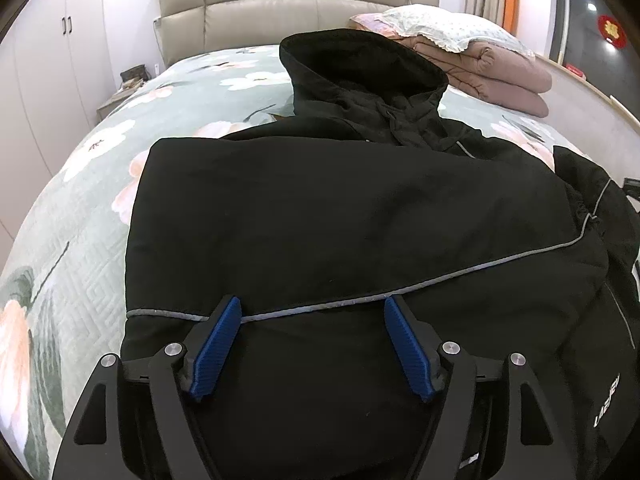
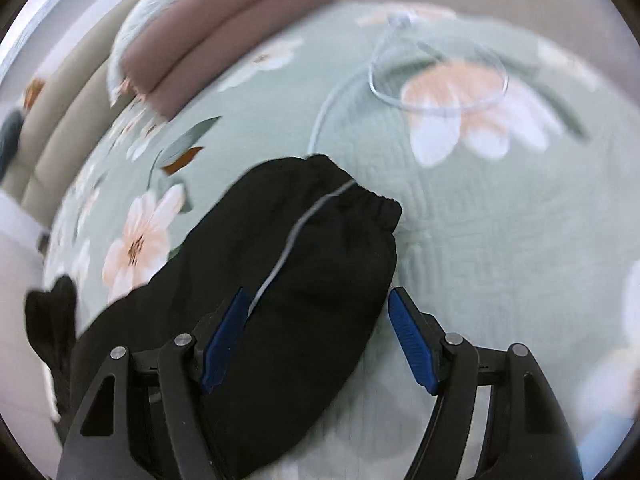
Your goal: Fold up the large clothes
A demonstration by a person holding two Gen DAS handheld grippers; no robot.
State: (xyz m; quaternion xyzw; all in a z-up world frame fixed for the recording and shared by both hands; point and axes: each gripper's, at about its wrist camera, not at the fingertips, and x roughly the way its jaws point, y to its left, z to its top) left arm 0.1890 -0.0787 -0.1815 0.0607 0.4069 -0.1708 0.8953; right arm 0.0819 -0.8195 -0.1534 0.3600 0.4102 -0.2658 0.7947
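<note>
A black hooded jacket (image 1: 340, 220) with thin grey piping lies spread on the floral bedspread (image 1: 80, 200), hood toward the headboard, one side folded over its middle. My left gripper (image 1: 313, 312) hovers over the jacket's near part, jaws wide apart with nothing pinched between the blue pads (image 1: 216, 344). In the blurred right wrist view a black sleeve (image 2: 288, 272) with an elastic cuff and grey stripe lies stretched out on the bedspread (image 2: 500, 240). My right gripper (image 2: 316, 308) is open above that sleeve, left pad over the cloth, right pad over the bedding.
A folded brown quilt (image 1: 508, 76) with a pillow (image 1: 452, 28) on top sits at the head of the bed on the right. A beige headboard (image 1: 280, 12) stands behind. White wardrobe doors (image 1: 52, 60) line the left wall. A thin white cable (image 2: 400, 92) loops across the bedspread.
</note>
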